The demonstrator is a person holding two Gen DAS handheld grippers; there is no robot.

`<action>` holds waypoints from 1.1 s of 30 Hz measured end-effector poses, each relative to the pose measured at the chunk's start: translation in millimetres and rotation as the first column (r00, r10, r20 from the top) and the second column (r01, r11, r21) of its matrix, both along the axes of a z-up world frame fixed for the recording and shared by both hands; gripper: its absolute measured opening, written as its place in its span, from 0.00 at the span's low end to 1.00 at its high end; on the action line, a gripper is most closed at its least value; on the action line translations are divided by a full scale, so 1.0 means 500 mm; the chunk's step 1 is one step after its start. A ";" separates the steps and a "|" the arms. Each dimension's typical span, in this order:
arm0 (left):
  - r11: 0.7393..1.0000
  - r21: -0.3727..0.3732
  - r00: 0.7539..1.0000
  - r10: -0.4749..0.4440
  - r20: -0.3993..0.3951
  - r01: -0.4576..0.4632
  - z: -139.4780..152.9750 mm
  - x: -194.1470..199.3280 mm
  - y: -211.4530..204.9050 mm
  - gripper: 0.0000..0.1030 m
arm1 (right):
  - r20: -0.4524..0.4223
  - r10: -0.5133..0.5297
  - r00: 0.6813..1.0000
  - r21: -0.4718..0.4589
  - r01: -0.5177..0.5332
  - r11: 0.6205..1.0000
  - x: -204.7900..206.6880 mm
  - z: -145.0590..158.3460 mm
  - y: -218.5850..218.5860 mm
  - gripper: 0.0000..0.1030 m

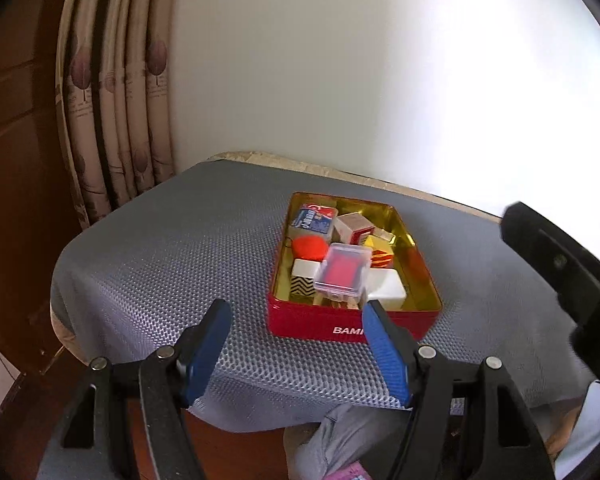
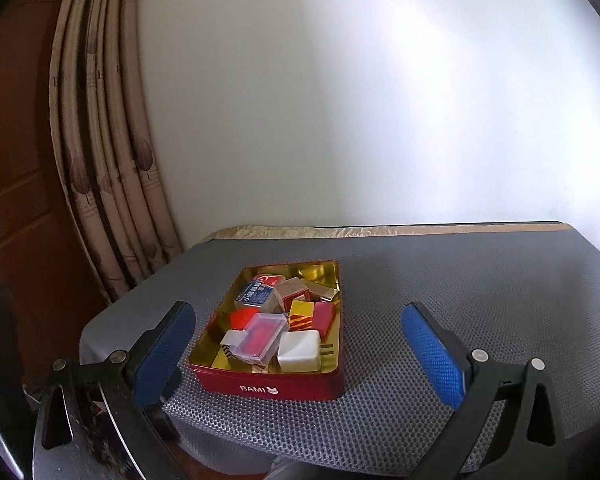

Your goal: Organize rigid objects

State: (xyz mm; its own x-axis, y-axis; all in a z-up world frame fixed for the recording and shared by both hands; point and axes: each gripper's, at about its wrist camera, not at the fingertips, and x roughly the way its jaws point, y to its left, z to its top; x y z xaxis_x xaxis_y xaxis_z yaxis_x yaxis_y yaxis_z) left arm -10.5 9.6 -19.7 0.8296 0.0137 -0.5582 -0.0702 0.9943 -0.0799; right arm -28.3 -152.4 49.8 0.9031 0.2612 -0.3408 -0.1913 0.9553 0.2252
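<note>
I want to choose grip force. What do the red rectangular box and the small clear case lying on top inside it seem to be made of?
The red rectangular box looks like painted tin: its gold inside mirrors the contents. The small clear case seems hard, glossy plastic: see-through walls show something red inside. Neither is certain from look alone.

A red tin (image 2: 276, 386) with a gold inside and white "BAMI" lettering lies open at lower centre of the frame, filled with small rigid things: a clear plastic case (image 2: 262, 338) with a red insert tilted on top, a white block (image 2: 299, 351) at its right, an orange-red round piece (image 2: 242, 317) at its left, a blue-and-red card box (image 2: 256, 293) toward the far end, a yellow-and-red striped box (image 2: 301, 315) mid-tin
</note>
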 end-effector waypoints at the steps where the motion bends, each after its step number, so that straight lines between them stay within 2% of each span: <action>1: 1.000 0.012 1.000 0.005 0.011 -0.005 0.001 -0.004 -0.003 0.68 | 0.007 -0.002 1.000 -0.001 0.002 1.000 -0.003 0.001 0.002 1.00; 5: 0.999 0.023 0.999 0.022 0.049 -0.023 0.005 -0.013 -0.006 0.68 | 0.018 0.004 1.000 0.001 -0.004 1.000 -0.006 0.003 0.001 1.00; 12: 0.999 0.000 0.999 0.040 0.006 -0.040 -0.006 -0.002 0.004 0.68 | 0.019 0.002 1.000 -0.002 -0.002 1.000 -0.005 -0.002 -0.003 1.00; 18: 0.998 0.034 0.999 0.050 0.017 -0.051 -0.009 0.002 -0.001 0.68 | 0.014 0.011 1.000 -0.019 -0.010 1.000 -0.004 -0.013 0.005 1.00; 28: 0.998 0.014 0.998 0.055 0.003 -0.055 -0.016 0.012 0.011 0.68 | 0.020 -0.018 1.000 -0.043 0.019 0.999 -0.003 -0.023 0.007 1.00; 33: 0.998 0.043 0.998 0.052 0.021 -0.053 -0.017 0.011 0.005 0.68 | 0.004 -0.025 1.000 -0.057 0.025 0.998 0.001 -0.034 0.007 1.00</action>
